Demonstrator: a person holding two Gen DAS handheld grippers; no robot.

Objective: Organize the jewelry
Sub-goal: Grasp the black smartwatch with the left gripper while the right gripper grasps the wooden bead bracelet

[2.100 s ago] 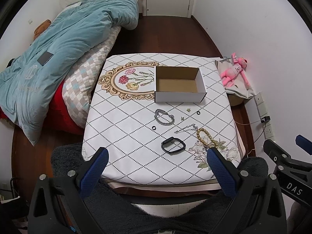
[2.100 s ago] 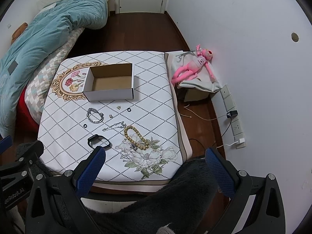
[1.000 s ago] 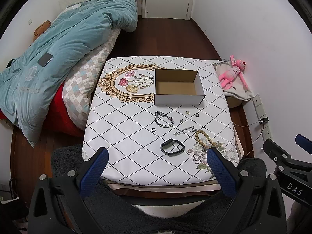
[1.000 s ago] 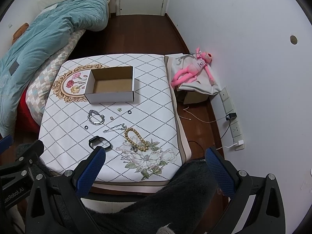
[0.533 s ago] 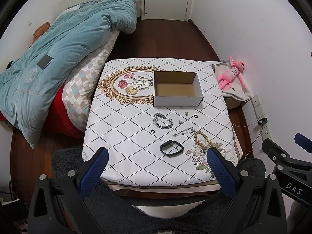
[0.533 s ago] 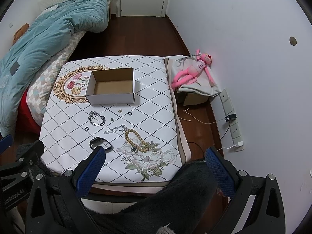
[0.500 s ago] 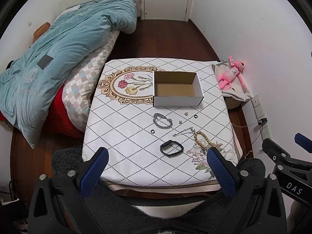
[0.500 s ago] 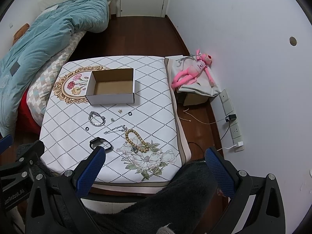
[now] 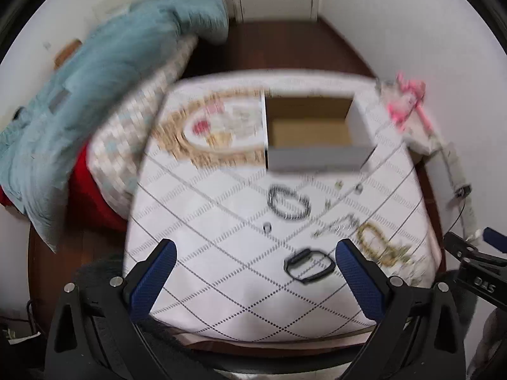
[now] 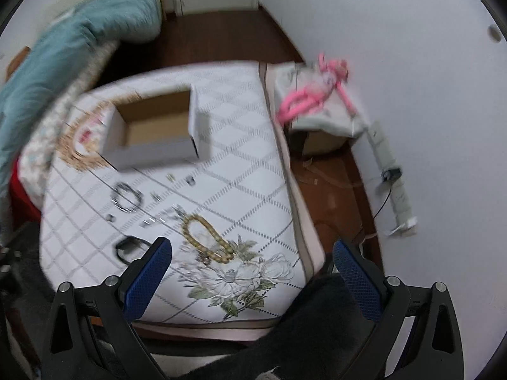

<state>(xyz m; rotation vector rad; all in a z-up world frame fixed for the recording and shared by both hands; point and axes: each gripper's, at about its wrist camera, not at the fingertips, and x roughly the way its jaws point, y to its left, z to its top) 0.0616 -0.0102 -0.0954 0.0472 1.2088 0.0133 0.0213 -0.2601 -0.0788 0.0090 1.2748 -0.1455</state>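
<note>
Both claws hang released above the surface, the right claw (image 10: 252, 272) having just narrowed slightly, nothing between its fingers. The bead bracelet (image 10: 204, 239) lies beyond it, well short of the box (image 10: 152, 131); the left claw (image 9: 255, 270) frames the black band (image 9: 309, 266).

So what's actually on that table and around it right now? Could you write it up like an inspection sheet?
Surface: table under a white diamond-patterned cloth with flower prints.
Job's things: open cardboard box, nothing seen inside; silver bracelet, thin chain, wooden bead bracelet, black band and a few tiny pieces lie loose in front of the box.
Clutter: nothing seen.
Grippers: left gripper and right gripper both open, holding nothing, above the table's near edge; the right's jaws have just been closing slightly.
Cables: wall socket strip with a plug and trailing cords.
Surroundings: blue quilt on a bed, pink plush toy, wooden floor; picture blurred.
</note>
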